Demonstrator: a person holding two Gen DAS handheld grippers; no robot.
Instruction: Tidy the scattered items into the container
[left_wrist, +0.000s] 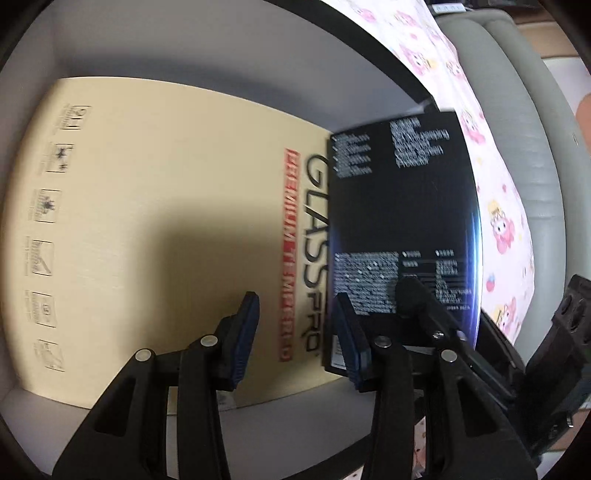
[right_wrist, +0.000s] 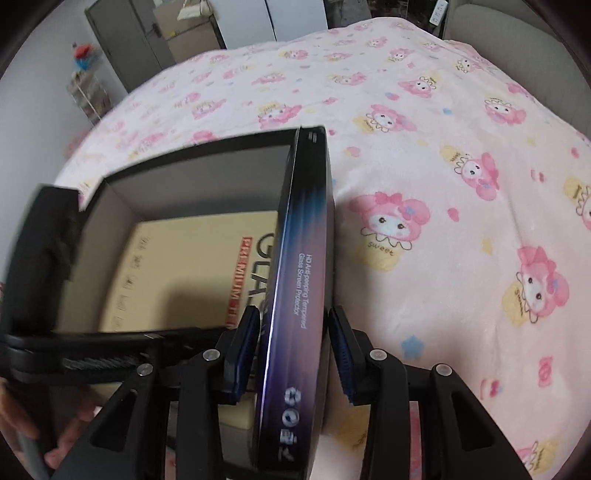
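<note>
Black screen-protector box (right_wrist: 299, 295) stands on edge at the container's (right_wrist: 207, 147) right rim, pinched by the right hand-held gripper (right_wrist: 291, 354). It may topple outside onto the bed (right_wrist: 443, 184) if let go now. Left hand-held gripper (left_wrist: 295, 339) hangs part-open and empty over the beige box (left_wrist: 166, 203) inside.

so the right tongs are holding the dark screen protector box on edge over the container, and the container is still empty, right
Not quite: the container is not empty. A beige Glass Pro box already lies flat on its bottom, as the left wrist view shows. The rest stands: the right tongs do grip the dark screen protector box on edge at the container's side.
</note>
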